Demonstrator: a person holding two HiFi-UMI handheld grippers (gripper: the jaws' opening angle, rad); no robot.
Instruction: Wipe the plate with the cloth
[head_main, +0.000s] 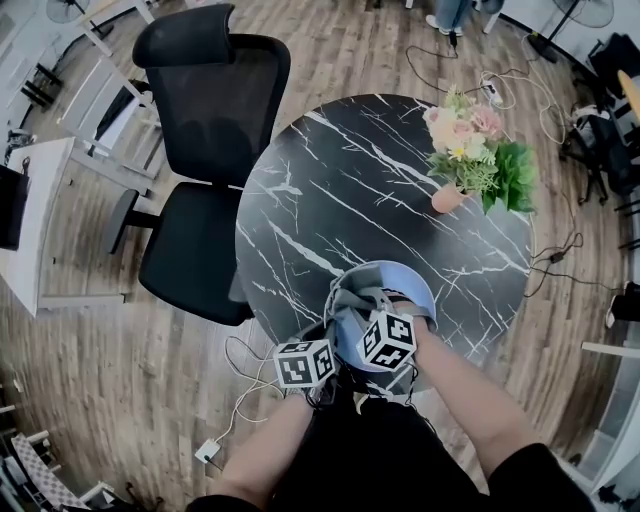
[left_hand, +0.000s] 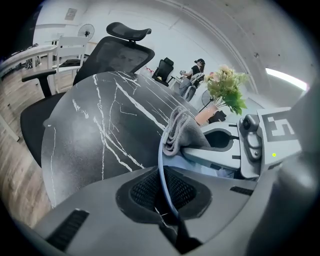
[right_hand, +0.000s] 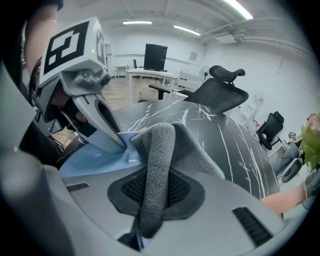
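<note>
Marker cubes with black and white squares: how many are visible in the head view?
2. One cube sits at the near edge of the black marble round table, the other just right of it, over the pale blue plate.

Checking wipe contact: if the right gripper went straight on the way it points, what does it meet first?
The right gripper holds the cloth, which leads. That would likely press onto the blue plate just below; depth is unclear, so possibly the table beyond.
</note>
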